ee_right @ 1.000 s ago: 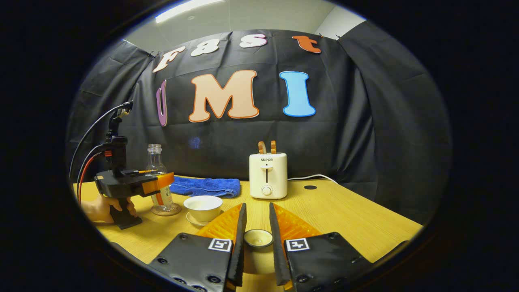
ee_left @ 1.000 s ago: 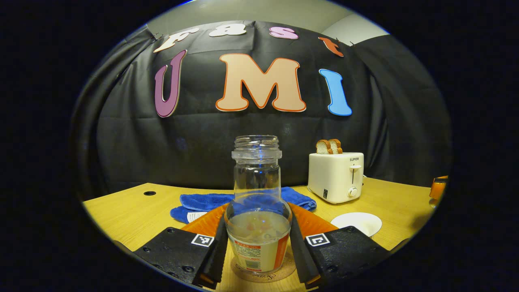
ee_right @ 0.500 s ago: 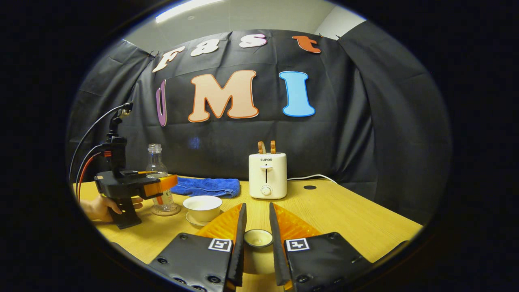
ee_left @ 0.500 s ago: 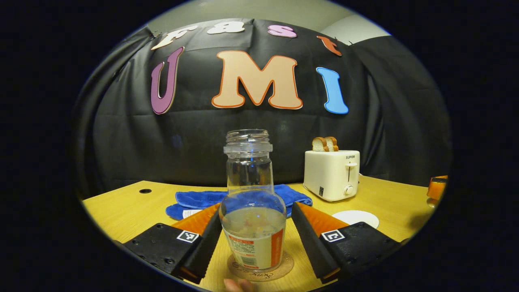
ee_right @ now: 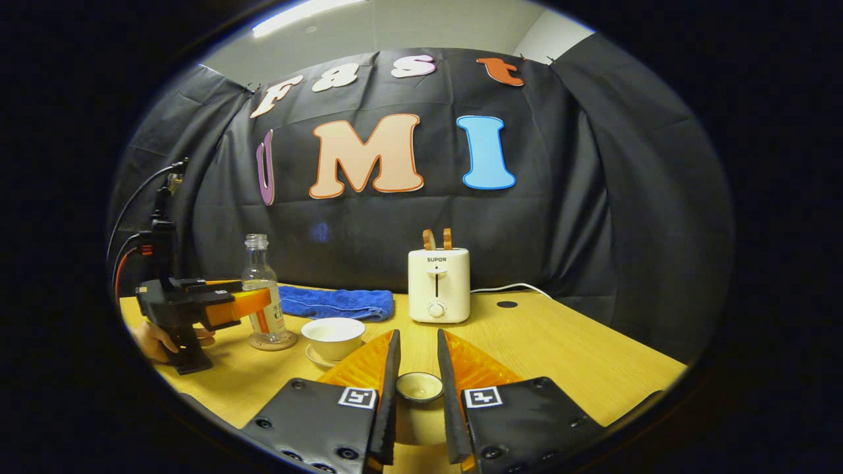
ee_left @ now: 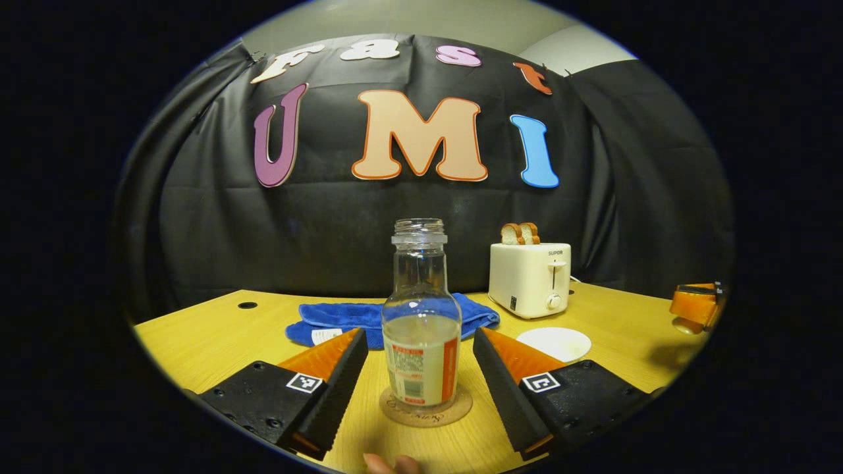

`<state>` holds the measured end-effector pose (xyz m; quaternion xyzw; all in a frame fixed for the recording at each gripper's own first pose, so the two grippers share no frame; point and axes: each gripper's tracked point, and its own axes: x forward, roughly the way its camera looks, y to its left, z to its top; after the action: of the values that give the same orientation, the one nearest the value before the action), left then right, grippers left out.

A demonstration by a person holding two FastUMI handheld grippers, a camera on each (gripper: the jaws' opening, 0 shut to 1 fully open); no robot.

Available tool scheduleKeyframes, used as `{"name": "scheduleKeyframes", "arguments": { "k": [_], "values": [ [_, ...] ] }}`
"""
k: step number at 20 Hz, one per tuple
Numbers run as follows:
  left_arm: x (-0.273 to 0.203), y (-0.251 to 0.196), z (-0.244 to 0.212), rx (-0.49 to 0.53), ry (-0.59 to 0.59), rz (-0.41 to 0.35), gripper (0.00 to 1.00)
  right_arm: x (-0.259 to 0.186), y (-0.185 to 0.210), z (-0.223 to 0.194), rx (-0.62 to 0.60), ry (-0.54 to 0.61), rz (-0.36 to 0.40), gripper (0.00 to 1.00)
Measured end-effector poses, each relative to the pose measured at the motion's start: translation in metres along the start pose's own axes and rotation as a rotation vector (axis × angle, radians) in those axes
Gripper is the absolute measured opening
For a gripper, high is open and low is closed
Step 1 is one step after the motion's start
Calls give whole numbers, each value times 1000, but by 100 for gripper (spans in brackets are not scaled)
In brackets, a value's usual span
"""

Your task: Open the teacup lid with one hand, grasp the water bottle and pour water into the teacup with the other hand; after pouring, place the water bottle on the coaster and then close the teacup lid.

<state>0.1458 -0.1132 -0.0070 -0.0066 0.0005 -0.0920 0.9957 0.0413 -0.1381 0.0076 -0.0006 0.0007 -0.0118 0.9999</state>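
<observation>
Water bottle (ee_left: pixel 421 329) upright on coaster (ee_left: pixel 427 409), pouring seemingly done | left gripper (ee_left: pixel 420 375) fingers open, clear of bottle | right gripper (ee_right: pixel 416 395) fingers closed on teacup lid (ee_right: pixel 417 388) | teacup (ee_right: pixel 332 334) uncovered on table (ee_right: pixel 560 355) | left: lid onto cup.
</observation>
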Motion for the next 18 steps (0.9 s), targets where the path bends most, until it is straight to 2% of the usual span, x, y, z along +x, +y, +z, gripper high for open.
{"name": "scheduleKeyframes", "arguments": {
  "k": [3,5,9,14,18],
  "values": [
    [-32,6,0,2,-2,7,94,5,19,-1,1,4,52,34],
    [-50,20,-1,2,-2,49,93,10,30,-2,2,4,75,33],
    [-77,36,0,2,-1,112,94,20,52,-3,3,6,115,36],
    [-91,35,1,4,-1,96,94,46,81,-5,5,8,159,34],
    [-96,37,-1,4,-1,98,95,83,94,-7,3,17,147,35]
  ]
}}
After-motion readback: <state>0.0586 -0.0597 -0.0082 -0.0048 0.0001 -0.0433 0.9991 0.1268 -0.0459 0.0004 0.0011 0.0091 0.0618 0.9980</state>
